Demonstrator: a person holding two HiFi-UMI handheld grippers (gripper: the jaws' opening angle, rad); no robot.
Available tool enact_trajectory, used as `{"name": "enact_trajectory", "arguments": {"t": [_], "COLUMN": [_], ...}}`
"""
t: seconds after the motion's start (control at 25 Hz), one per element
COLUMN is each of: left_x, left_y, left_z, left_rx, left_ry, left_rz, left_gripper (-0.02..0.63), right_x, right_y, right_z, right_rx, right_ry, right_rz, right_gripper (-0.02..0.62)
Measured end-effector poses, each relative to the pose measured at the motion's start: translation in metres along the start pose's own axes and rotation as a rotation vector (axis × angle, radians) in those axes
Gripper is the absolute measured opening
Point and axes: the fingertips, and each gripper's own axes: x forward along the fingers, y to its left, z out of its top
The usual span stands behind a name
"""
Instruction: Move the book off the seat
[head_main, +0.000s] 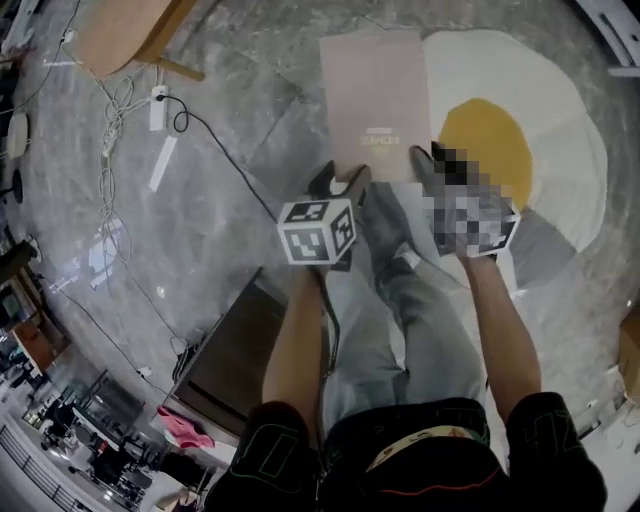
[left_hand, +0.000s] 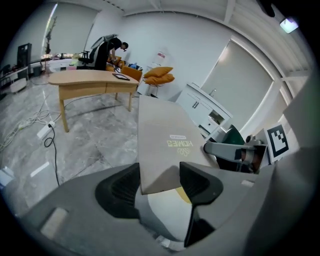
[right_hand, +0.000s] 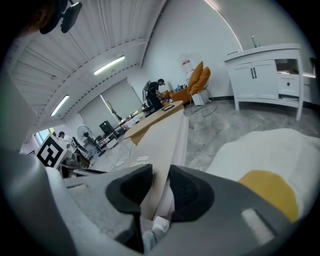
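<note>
We are holding the thin, pale pinkish-beige book (head_main: 375, 95) up in the air between both claws, out in front of our grey-trousered legs (head_main: 400, 310). It is hanging above the grey marbled floor (head_main: 220, 200) and overlapping the edge of the white fried-egg-shaped rug with its yellow yolk (head_main: 560, 130).

The left claw (left_hand: 159, 184) is gripping the book's near left corner, with its dark pads bearing on either side of that corner. The right claw (right_hand: 161, 189) is clamping the near right edge, its pads closed snugly on the slim cover.

With only floor and rug beneath it, we are judging that the book is already lifted clear and that we are now carrying it toward a resting place. The light wooden table (head_main: 120, 30) is standing well off to the left, while the rug is lying just below.

The next move is calling for both claws to come down together, keeping the book level. Neither claw should be letting go until the book is lying flat, since a thin book held only at its near end could easily swing or slip.
</note>
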Motion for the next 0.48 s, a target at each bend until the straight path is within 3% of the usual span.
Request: {"name": "enact_trajectory", "arguments": {"t": [0.16, 0.48], "left_x": [-0.012, -0.031], "left_y": [0.066, 0.205], "left_z": [0.012, 0.1], "left_rx": [-0.045, -0.086], "left_ry": [-0.019, -0.057], "left_rz": [0.035, 0.078], "left_gripper": [0.262, 0.262], "right_x": [0.059, 0.196], "right_y": [0.041, 0.124], "right_z": [0.004, 0.068], "right_rx": [-0.038, -0.024], "right_ry": [0.026, 0.02], "right_rz": [0.031, 0.052], "right_gripper": [0.106, 0.106]}}
